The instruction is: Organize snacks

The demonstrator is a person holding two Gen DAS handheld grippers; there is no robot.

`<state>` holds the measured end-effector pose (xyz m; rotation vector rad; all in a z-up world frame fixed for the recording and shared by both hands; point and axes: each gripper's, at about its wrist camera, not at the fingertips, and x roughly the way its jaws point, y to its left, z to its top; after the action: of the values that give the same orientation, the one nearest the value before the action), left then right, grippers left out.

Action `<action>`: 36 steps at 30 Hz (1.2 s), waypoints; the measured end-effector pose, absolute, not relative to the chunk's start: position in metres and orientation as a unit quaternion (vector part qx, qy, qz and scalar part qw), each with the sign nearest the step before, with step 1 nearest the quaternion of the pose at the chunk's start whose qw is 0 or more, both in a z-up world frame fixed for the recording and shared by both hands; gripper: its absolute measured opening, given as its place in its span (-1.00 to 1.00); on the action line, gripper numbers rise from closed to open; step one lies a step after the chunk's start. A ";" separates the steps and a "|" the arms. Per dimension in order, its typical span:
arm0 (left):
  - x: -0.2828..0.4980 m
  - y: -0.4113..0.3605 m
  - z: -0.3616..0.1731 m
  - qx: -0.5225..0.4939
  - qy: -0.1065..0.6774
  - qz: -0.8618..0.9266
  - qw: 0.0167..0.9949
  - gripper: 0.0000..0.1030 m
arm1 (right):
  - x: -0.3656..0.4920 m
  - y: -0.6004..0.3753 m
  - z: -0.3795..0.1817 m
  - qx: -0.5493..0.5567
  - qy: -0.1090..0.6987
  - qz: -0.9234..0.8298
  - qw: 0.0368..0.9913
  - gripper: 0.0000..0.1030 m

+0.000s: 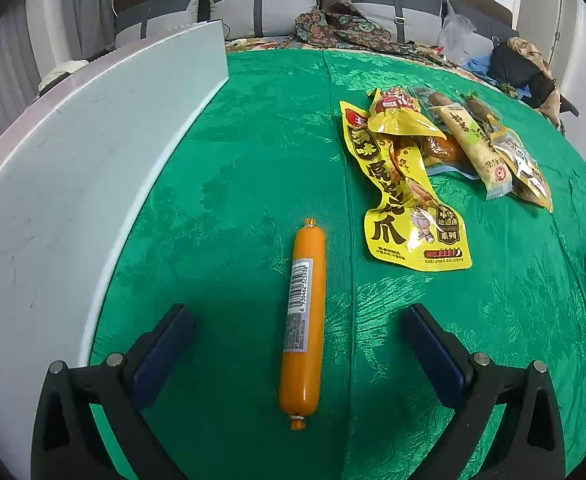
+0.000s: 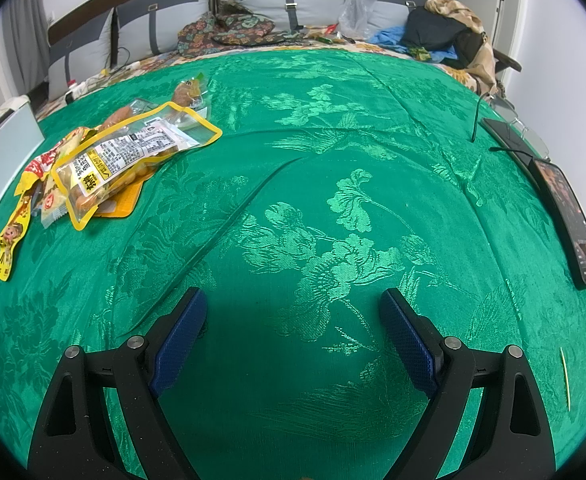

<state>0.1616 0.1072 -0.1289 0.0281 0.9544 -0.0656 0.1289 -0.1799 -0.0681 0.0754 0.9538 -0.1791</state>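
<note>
Left wrist: sausage (image 1: 304, 320) whole; right wrist: phone (image 2: 569, 222).

Counted 1 sausage (image 1: 304, 320) on the cloth (image 1: 245, 160), approx 5 snack packs (image 1: 413, 184) in a pile, exact no. unclear w/ overlap. There were 2 phones (image 2: 569, 220) at the right edge, 1 white board (image 1: 73, 184), 1 toothpick (image 2: 565, 376) and 2 grippers (image 1: 299, 320).

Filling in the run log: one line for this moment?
left claw: open, astride sausage, not gripping | right claw: open, empty | packets: piled on cloth
</note>
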 end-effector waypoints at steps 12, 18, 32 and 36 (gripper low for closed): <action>0.162 0.108 -0.130 0.014 0.459 -0.032 0.888 1.00 | 0.129 -0.180 -0.068 0.035 0.459 -0.087 0.884 0.77; 0.162 0.108 -0.130 0.014 0.459 -0.032 0.888 1.00 | 0.129 -0.180 -0.068 0.034 0.459 -0.087 0.883 0.77; 0.161 0.108 -0.131 0.014 0.458 -0.032 0.888 1.00 | 0.196 -0.164 -0.019 0.237 0.465 -0.004 0.853 0.75; 0.161 0.108 -0.131 0.014 0.458 -0.032 0.888 1.00 | 0.246 -0.148 -0.033 0.345 0.511 0.020 0.787 0.75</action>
<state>0.1608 0.1082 -0.1309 0.0285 0.9525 -0.0668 0.2460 -0.1484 -0.0327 0.7427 1.1015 0.0434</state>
